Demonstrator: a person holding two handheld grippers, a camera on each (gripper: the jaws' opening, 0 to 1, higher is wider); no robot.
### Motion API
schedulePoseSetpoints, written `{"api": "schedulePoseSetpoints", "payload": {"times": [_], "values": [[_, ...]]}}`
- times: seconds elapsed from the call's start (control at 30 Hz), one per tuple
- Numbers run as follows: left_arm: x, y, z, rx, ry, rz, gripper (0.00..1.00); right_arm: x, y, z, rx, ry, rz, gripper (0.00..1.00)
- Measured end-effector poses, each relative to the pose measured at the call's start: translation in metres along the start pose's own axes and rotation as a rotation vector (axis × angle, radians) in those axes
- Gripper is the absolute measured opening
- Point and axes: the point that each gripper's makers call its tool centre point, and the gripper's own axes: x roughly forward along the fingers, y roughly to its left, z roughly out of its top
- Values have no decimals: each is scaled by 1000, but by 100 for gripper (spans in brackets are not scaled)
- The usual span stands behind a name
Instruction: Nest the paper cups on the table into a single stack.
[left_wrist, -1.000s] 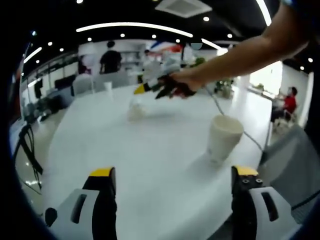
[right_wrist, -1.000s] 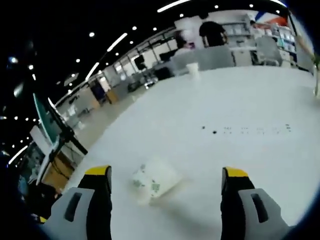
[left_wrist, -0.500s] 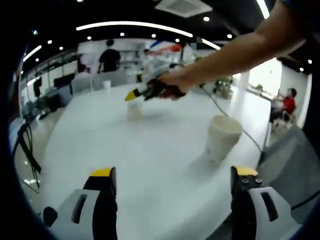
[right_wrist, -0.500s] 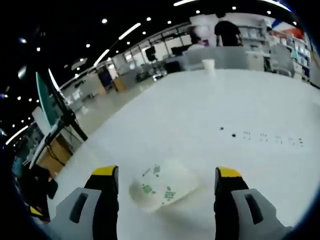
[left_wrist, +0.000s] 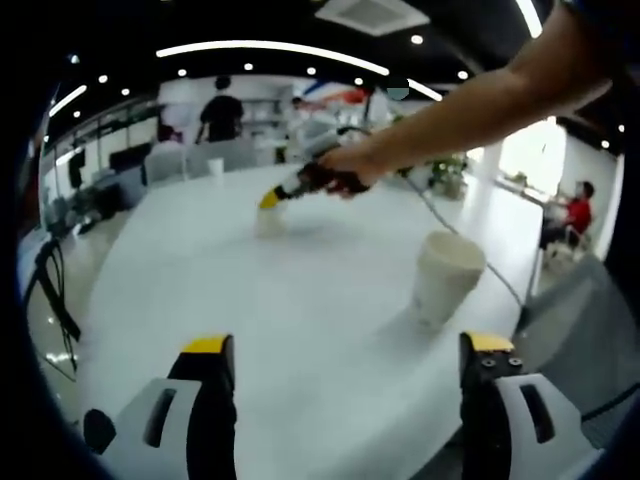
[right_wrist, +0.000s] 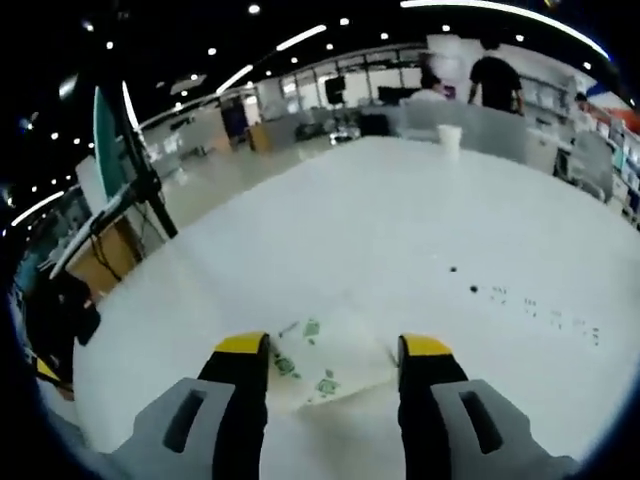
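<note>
Both tongs (left_wrist: 340, 350) (right_wrist: 333, 345) have grey bodies, black jaws and yellow tips

The left claw (left_wrist: 340, 365) hangs wide open over the worktop (left_wrist: 250, 300). A cup (left_wrist: 446, 278) stands near right; the right claw (left_wrist: 270, 198) reaches a far cup (left_wrist: 268, 222).

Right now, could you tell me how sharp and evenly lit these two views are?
Left gripper view: soft, window glare at right, upright paper cup fairly clear. Right gripper view: fisheye-bent table, green-printed cup blurred between the right gripper jaws.
</note>
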Motion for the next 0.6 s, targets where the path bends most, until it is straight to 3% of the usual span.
{"api": "schedulePoseSetpoints", "payload": {"times": [0.07,0.17,0.47,0.6], "values": [[0,-1,0,0,1,-3,90,0,-2,1,-1,-1,18,45],[0,-1,0,2,1,-3,90,-4,15,0,-46,-10,91,40],[0,0,0,4,1,-2,90,-19,23,-4,-15,-13,129,26],[0,0,-1,5,1,-2,90,-23,32,-10,-54,1,174,24]]}}
